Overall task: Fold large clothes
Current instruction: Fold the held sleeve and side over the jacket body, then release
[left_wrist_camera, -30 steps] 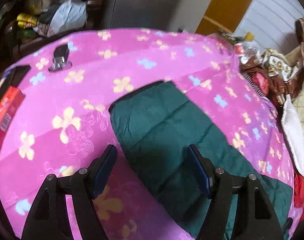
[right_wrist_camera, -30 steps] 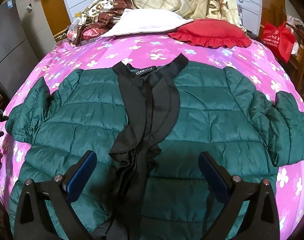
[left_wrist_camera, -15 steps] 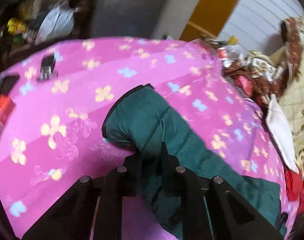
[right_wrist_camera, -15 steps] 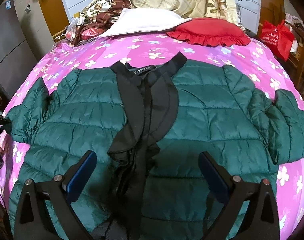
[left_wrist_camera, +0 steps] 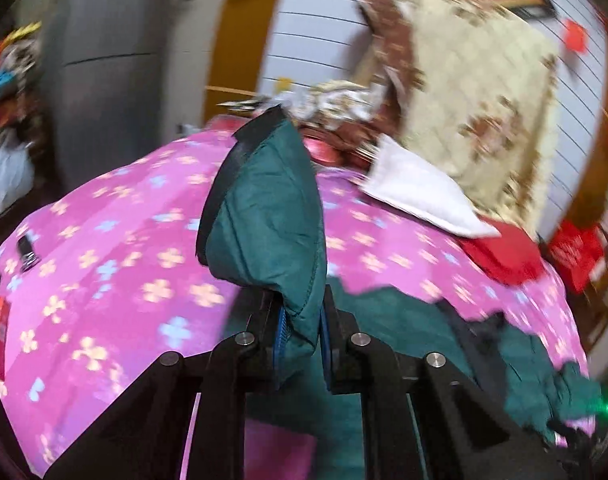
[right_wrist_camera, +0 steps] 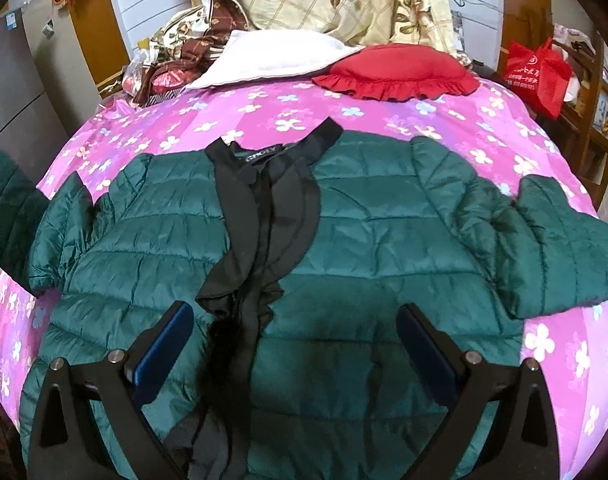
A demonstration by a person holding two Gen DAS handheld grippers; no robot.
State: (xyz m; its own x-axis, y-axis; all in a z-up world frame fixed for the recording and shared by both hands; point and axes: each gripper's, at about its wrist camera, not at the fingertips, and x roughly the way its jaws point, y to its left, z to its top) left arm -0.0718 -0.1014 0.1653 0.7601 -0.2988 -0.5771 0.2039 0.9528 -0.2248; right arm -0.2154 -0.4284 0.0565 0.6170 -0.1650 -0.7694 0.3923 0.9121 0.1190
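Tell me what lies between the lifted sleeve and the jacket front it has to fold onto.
Nothing visible does. The left gripper is shut on the green sleeve, raised above the pink bedspread. The jacket front is bare apart from its own black collar trim. The right gripper hangs open above the lower front.

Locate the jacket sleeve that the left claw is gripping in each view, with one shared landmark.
Left wrist: the sleeve stands up at centre, pinched in the left claw.
Right wrist: the sleeve is at the far left edge, lifted off the bedspread.
Shared landmark: the red ruffled cushion.
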